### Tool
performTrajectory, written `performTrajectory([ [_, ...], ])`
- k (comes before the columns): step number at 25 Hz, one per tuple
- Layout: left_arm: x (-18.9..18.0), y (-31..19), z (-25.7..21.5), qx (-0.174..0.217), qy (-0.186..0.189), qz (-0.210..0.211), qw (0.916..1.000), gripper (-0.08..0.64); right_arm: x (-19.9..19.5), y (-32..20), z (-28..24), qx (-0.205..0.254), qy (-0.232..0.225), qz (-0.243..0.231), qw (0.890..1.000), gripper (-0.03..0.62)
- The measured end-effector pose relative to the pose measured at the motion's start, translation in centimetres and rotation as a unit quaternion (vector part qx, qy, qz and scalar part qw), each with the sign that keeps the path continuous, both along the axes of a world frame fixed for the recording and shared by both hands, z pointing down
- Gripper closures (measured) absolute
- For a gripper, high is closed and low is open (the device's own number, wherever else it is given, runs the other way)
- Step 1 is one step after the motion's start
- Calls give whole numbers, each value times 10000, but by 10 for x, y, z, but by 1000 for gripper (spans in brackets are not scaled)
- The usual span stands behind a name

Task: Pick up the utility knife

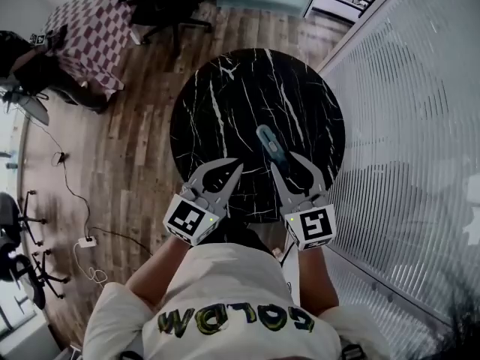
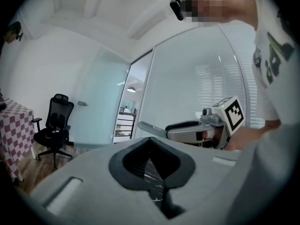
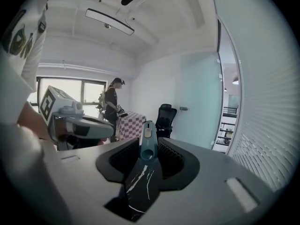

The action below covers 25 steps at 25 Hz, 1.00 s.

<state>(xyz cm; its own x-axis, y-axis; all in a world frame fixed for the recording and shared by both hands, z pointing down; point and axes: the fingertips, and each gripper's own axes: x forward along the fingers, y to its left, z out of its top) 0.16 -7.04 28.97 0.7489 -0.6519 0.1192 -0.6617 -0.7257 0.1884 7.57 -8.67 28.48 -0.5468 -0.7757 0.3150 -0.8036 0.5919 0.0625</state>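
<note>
Knife (image 1: pixel 269 145) clamped by its near end between the tips of the right claw (image 1: pixel 283 161) — long axis straight ahead of that claw, in line with its jaws, far end pointing away from the person. Well beneath claw and knife, the round marble table (image 1: pixel 225 103). Just to the left, at like height, the left claw (image 1: pixel 237 163) — tips together, nothing between. Pickup judged done; right hand alone in charge.

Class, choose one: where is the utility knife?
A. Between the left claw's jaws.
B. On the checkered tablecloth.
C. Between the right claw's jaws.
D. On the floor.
C: the right gripper view shows the utility knife gripped at the tips of the right claw.
</note>
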Motion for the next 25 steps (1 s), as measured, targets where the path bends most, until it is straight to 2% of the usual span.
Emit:
performTrajectory([
  [13, 2, 25, -69, 127, 352, 3, 9993, 557, -15, 38, -96, 782, -351, -171, 9962, 462],
  [25, 3, 46, -117, 417, 529, 52, 9977, 557, -16, 69, -147, 1238, -650, -207, 9900, 462],
])
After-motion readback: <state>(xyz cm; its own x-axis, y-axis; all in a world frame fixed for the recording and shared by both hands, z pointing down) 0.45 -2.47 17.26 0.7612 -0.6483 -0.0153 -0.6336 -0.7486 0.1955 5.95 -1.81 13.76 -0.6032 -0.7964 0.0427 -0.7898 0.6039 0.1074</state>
